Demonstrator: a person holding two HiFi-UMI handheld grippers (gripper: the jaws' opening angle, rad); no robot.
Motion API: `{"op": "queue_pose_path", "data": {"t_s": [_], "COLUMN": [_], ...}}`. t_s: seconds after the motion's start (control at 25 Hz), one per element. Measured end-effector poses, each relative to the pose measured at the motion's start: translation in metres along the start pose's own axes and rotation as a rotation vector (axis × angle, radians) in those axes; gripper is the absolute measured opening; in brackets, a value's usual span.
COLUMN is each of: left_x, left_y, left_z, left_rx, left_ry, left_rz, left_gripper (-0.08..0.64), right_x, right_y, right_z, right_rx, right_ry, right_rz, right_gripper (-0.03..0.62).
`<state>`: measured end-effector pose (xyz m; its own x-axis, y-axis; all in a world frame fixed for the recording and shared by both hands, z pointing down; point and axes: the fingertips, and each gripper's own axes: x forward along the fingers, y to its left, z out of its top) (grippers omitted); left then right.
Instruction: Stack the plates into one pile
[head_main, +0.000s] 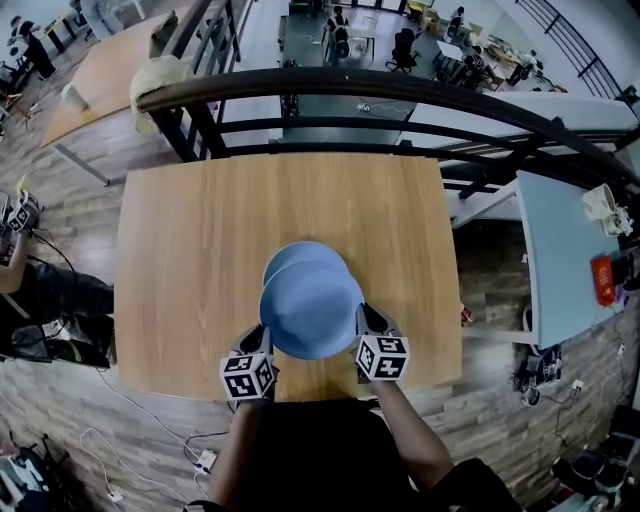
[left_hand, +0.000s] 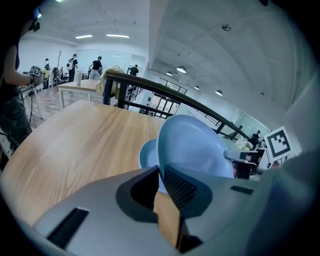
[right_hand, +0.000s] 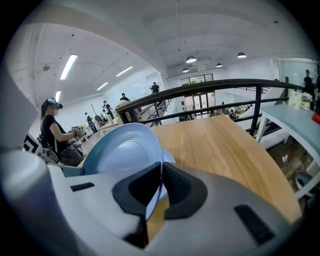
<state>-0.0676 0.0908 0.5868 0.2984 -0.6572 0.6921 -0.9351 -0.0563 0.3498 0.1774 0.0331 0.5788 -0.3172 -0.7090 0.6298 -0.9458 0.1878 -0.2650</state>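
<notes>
Two grippers nearest the person, both clamped on one blue plate that overlaps a second.
Left gripper (head_main: 262, 335) and right gripper (head_main: 366, 322) each have their jaws closed on an opposite rim of the upper blue plate (head_main: 311, 310), which looks raised off the wooden table (head_main: 180, 250). The lower blue plate (head_main: 300, 254) lies on the table just beyond, its near part hidden under the held one. The target lies straight ahead, away from the person, with both hands equally near. The held plate likely needs to go forward until centred, then down.
</notes>
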Motion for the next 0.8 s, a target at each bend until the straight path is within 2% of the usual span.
{"op": "queue_pose_path", "data": {"t_s": [0.8], "left_x": [0.057], "left_y": [0.024], "left_z": [0.025], "left_rx": [0.016], "left_ry": [0.088], "left_rz": [-0.054], "left_gripper": [0.049], "right_x": [0.050], "right_y": [-0.009], "right_z": [0.008], "right_rx": [0.028], "right_ry": [0.051], "right_rz": [-0.071], "right_gripper": [0.040]}}
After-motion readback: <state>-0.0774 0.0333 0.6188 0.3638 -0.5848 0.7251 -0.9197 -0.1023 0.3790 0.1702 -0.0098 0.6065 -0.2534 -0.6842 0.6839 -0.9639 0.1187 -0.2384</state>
